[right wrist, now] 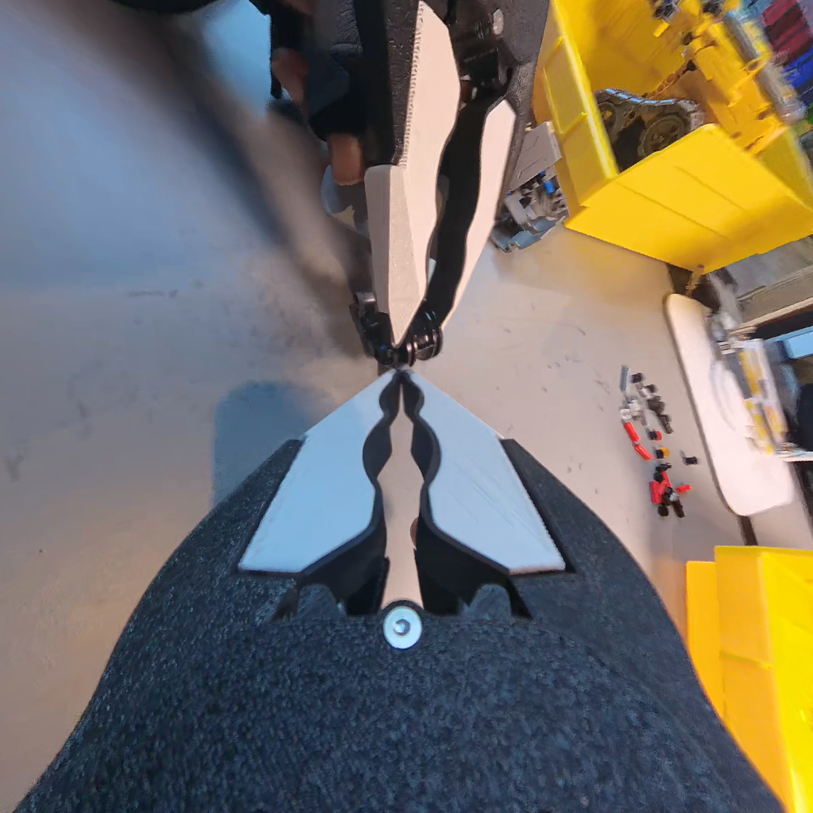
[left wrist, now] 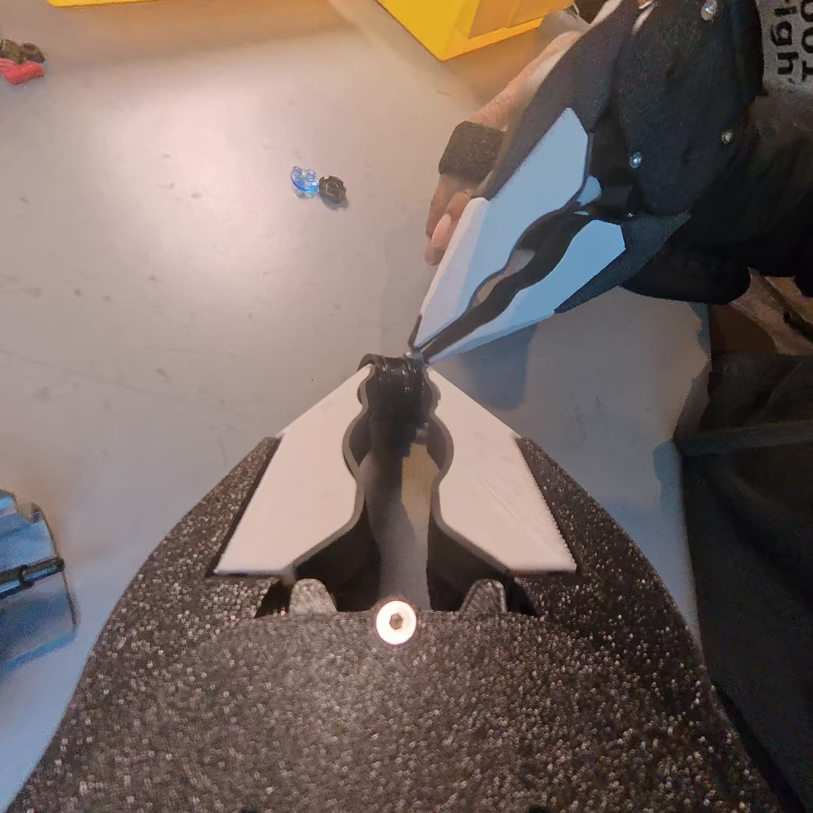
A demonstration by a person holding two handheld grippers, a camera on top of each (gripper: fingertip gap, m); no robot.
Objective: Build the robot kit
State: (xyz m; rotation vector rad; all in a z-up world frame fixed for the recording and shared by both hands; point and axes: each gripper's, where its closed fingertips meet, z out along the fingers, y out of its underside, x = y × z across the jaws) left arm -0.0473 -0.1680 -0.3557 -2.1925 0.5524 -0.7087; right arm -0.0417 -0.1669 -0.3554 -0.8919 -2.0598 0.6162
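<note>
My left gripper [left wrist: 394, 374] is shut on a small black linked toy-brick piece [left wrist: 391, 382], held just above the grey table [left wrist: 176, 286]. My right gripper [left wrist: 415, 352] comes in from the upper right, shut, with its tips touching the top right end of that piece. In the right wrist view, my right gripper [right wrist: 400, 373] points at the left gripper [right wrist: 398, 347], which comes down from the top. The black piece [right wrist: 424, 341] sticks out on both sides of the left fingers. I cannot tell whether the right tips pinch anything.
A clear blue round brick [left wrist: 304, 179] and a small black part [left wrist: 333, 190] lie on the table farther off. Yellow bins [right wrist: 686, 206] stand to the right, one more [right wrist: 756, 660] nearer. Loose red and black parts [right wrist: 651, 448] lie beside a white tray [right wrist: 726, 418]. A hand [left wrist: 453, 211] holds the right gripper. My two grippers' fingertips are within a few centimetres of each other.
</note>
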